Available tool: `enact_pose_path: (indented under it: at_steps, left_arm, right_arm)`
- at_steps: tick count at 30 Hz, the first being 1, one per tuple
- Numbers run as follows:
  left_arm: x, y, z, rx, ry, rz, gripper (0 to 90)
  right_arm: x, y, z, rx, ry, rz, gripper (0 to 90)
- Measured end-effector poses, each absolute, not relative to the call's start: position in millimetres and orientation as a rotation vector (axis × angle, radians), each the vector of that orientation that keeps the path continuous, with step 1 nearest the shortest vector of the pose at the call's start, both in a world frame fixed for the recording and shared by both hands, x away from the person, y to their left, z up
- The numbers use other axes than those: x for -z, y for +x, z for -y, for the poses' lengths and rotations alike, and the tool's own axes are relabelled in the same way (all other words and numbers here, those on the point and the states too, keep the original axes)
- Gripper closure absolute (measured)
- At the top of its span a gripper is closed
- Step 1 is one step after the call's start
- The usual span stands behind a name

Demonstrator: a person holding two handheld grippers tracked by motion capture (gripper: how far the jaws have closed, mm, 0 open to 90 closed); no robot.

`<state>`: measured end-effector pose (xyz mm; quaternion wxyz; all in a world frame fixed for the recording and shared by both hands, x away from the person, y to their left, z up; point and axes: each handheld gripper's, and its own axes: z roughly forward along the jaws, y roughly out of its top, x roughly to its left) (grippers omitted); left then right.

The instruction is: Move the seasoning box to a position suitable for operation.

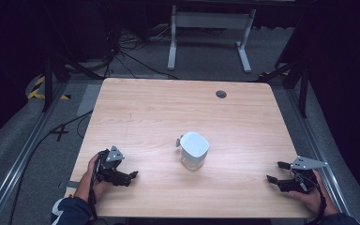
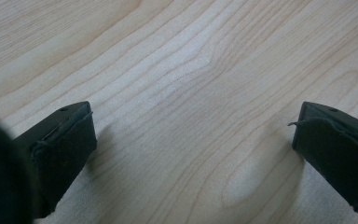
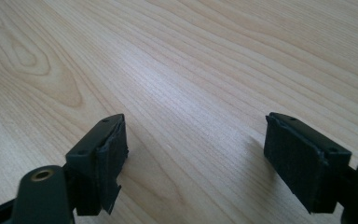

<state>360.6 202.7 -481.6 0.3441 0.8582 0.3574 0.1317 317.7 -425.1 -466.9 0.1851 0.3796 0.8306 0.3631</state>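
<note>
One container (image 1: 194, 150) stands upright near the centre of the worktop (image 1: 168, 112), slightly toward the near edge: a clear body with a white, rounded-square lid and a small tab or handle projecting at its left. No brand, label or writing can be read on it or elsewhere. The left claw (image 1: 132, 176) rests at the near left of the worktop, held by a hand (image 1: 93, 180), well apart from the container; in the left gripper view its two black padded jaws stand wide apart with bare wood between them. The right claw (image 1: 277, 171) lies at the near right, held by the other hand (image 1: 309, 194), also well apart from the container; in the right gripper view its jaws are likewise spread with nothing between them. The worktop is pale wood with visible grain, rounded corners and a dark round grommet (image 1: 221, 94) near its far edge. Grey carpet, loose cables (image 1: 122, 51) and a white frame (image 1: 211, 33) lie beyond it in a dark room.
</note>
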Motion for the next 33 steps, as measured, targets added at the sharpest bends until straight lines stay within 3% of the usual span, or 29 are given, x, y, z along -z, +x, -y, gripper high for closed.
enact_pose_path:
  at_steps: [13, 23, 24, 27, 28, 30, 33]
  left_arm:
    - [482.3, 355.5, -201.5, -0.359, 2.209, -0.963, 0.5]
    - [481.5, 360.4, -201.1, -0.341, 2.237, -0.882, 1.0]
    - [480.7, 360.0, -199.7, -0.334, 2.227, -0.877, 2.9]
    - [477.2, 359.4, -198.1, -0.36, 2.224, -0.826, 22.9]
    - [475.0, 358.8, -198.1, -0.391, 2.237, -0.814, 25.7]
    - [471.8, 356.9, -198.0, -0.43, 2.206, -0.78, 41.3]
    - [460.6, 359.6, -198.5, -0.443, 2.174, -0.773, 41.2]
  right_arm:
    - [466.7, 319.5, 424.7, -1.026, 1.078, -2.335, 22.7]
    - [466.8, 319.4, 425.4, -1.029, 1.076, -2.334, 22.7]
    - [466.8, 319.3, 425.4, -1.029, 1.077, -2.334, 22.8]
    - [466.7, 319.0, 425.4, -1.028, 1.08, -2.335, 22.7]
    - [466.7, 319.0, 425.4, -1.028, 1.081, -2.335, 22.7]
    - [466.8, 319.0, 425.4, -1.028, 1.081, -2.335, 22.7]
    - [466.7, 319.1, 425.6, -1.028, 1.079, -2.337, 22.7]
